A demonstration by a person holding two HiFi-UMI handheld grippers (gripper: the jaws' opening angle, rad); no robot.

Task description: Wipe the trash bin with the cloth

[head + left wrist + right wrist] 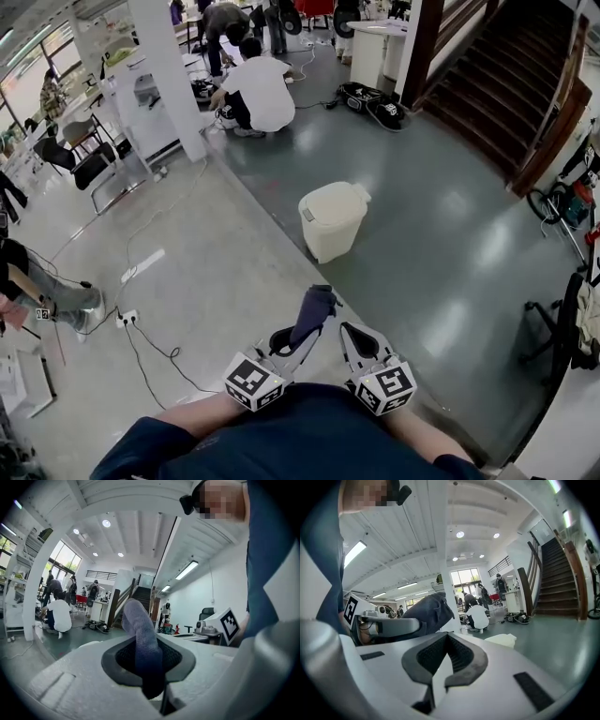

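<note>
We record the cream trash bin [333,221] standing on the floor [450,272] at frame centre, well apart from both grippers. Below it, the left gripper [302,339] has its jaws clamped on the blue-grey cloth [313,314]. The right gripper [353,337] has its jaws together, with nothing between them.

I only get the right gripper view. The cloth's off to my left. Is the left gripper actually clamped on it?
Observer: Yes. In the left gripper view, the left gripper is shut on the cloth, which sticks out past the jaws.
Operator: I only see a sliver of the bin. Lid open?
Observer: No. In the head view, the bin stands upright with its lid down.
Operator: Is either gripper touching it?
Observer: No. The head view shows a stretch of floor between the bin and both grippers. The right gripper sits beside the left, close to the person.
</note>
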